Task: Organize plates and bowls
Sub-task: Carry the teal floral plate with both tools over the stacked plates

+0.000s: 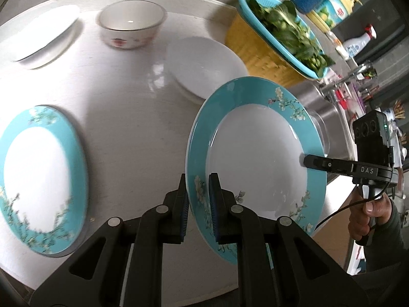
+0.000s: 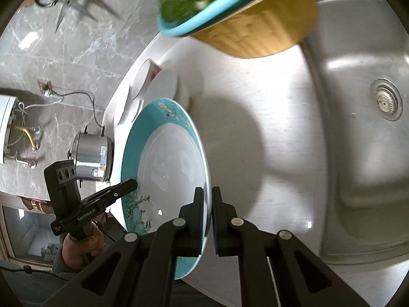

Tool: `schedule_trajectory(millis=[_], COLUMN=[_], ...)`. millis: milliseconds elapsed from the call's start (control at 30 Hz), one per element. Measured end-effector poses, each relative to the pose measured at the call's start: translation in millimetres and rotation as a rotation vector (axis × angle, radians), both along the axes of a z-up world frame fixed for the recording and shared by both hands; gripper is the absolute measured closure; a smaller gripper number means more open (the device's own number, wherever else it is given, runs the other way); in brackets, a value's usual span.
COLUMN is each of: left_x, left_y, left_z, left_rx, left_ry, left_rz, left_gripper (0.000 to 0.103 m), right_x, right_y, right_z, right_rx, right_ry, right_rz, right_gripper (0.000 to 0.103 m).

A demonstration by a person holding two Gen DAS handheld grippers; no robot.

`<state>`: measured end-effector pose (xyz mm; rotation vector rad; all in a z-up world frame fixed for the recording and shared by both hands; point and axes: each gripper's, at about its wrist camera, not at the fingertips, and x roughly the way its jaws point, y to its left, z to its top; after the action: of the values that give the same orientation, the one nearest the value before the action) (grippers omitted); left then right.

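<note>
Both tongs, left (image 1: 199,199) and right (image 2: 208,217), are clamped on opposite rims of one teal-rimmed plate (image 1: 258,158), held tilted above the surface (image 1: 133,117). Sorting looks barely begun: its twin plate (image 1: 41,179), the white plates (image 1: 204,66) and the floral bowl (image 1: 131,26) are left scattered, unstacked.

Right gripper (image 2: 207,213) clamping teal-rimmed plate (image 2: 173,158), left gripper (image 2: 127,185) opposite, sink (image 2: 358,133) beside

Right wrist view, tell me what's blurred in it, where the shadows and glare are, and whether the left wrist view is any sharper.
Right wrist view: the basket of greens is motion-smeared, and the held plate casts a broad soft shadow toward the sink; faint glare spots on the plate. Left wrist view: hardly sharper, with the other turquoise plate smeared; both bend straight edges.
</note>
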<state>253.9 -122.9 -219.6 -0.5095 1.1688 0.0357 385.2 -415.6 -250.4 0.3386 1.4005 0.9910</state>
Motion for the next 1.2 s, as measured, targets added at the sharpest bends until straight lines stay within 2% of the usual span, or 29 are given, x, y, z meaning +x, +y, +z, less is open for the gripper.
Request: schedule_trajectory(millis=[667,900,1200], left_x=[-119.8,-163.5,-200.3], left_y=[150.6,205.3,260.1], left_z=[15.3,11.3,-12.6], left_rx=[-0.002,0.003,-0.002], left_ry=[-0.013,-0.006,0.028], left_rz=[0.212,0.273,0.331], left_gripper=[0.091,0.091,0.09], right_x=[-51.3,-69.9,-89.5], right_y=[138.7,189.2,241.2], right_z=[20.7,22.4,9.2], right_rx=[-0.008,-0.018,-0.051], right_ry=[-0.02,-0.022,-0.024], right_rz=[0.2,0.268,0.319], right_gripper=[0.094,0.094,0.094])
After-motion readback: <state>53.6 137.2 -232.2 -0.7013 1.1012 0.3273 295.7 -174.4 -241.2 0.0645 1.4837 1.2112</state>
